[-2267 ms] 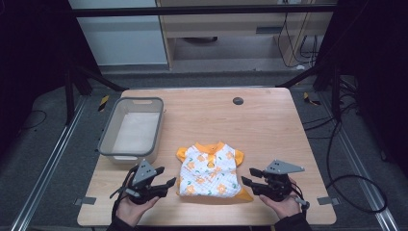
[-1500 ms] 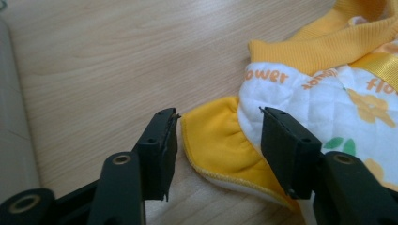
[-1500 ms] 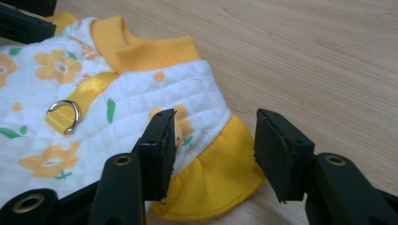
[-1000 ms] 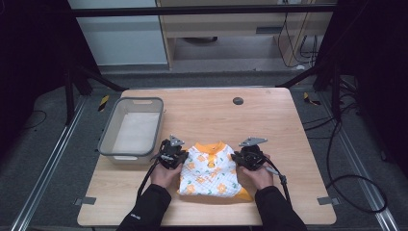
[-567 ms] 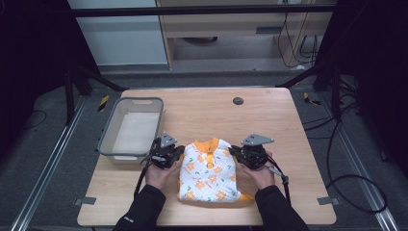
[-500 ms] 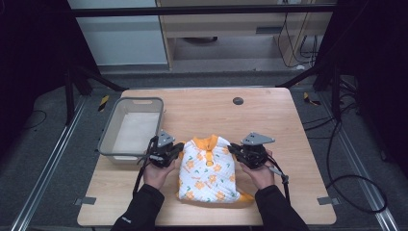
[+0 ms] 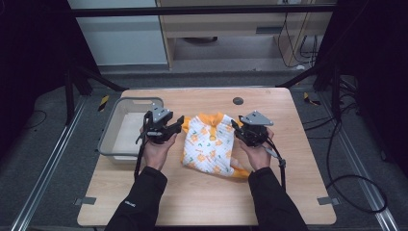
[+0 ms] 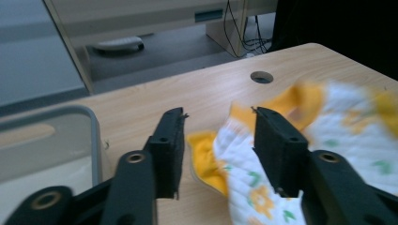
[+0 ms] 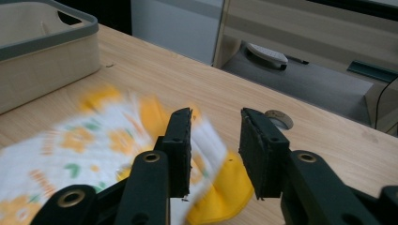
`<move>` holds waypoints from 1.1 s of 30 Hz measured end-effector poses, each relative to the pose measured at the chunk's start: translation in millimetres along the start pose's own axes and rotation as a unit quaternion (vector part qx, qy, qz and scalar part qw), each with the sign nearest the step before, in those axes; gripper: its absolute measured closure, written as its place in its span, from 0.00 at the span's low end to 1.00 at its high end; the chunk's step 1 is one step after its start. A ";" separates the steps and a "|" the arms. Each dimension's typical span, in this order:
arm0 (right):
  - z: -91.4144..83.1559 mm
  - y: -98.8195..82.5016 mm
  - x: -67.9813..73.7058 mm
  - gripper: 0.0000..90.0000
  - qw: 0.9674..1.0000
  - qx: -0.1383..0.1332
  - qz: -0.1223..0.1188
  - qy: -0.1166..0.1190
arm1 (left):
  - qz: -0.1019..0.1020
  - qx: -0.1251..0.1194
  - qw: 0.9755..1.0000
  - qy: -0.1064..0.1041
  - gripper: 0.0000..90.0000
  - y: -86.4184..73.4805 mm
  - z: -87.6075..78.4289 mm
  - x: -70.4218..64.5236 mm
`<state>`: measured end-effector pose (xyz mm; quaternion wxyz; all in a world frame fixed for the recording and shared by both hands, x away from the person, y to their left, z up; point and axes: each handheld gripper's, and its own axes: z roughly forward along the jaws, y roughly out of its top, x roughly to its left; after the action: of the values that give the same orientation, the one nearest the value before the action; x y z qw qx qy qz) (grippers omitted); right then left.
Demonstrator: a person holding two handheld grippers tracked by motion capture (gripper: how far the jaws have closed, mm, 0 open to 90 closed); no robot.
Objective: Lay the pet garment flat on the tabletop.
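Observation:
A small white shirt (image 7: 209, 144) with orange trim and orange prints lies in the middle of the wooden table (image 7: 202, 197). My left gripper (image 7: 179, 124) sits at the shirt's left shoulder, jaws open. In the left gripper view the shirt (image 8: 338, 136) is blurred, and its orange sleeve edge lies low between the open jaws of my left gripper (image 8: 218, 136). My right gripper (image 7: 235, 127) is at the shirt's right shoulder, also open. The right gripper view shows my right gripper (image 9: 216, 140) straddling the blurred shirt's (image 9: 84, 140) orange edge.
A grey bin (image 7: 115, 155) with a pale inside stands at the table's left, close to my left hand; its rim (image 8: 91, 122) is just beside the left jaw. A round cable hole (image 7: 237, 101) sits near the far edge. A cable trails from the right gripper.
Both hands came in from the near edge to the shirt's shoulders, then moved toward the far side. The shirt's upper part shifted that way too and is blurred now.

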<state>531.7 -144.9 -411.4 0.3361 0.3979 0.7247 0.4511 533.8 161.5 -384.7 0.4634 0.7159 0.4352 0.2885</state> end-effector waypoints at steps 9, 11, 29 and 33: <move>-30.1 -27.8 -6.7 0.53 0.999 0.026 0.016 0.042 | 0.030 0.026 0.999 -0.031 0.50 -37.5 -20.9 8.9; -38.8 -34.4 -7.5 0.50 0.998 0.033 0.020 0.051 | 0.039 0.038 0.998 -0.035 0.50 -45.7 -25.8 7.7; -77.6 -96.4 16.3 0.42 0.987 0.100 0.034 0.121 | 0.094 0.122 0.985 -0.082 0.45 -101.2 -14.4 -19.5; -74.0 -104.1 18.4 0.42 0.985 0.112 0.026 0.127 | 0.109 0.126 0.982 -0.091 0.45 -105.7 -7.3 -24.1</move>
<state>432.1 -186.1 -482.5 0.1831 0.3914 0.7967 0.4225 479.3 163.2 -478.8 0.3726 0.8350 0.3441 0.2136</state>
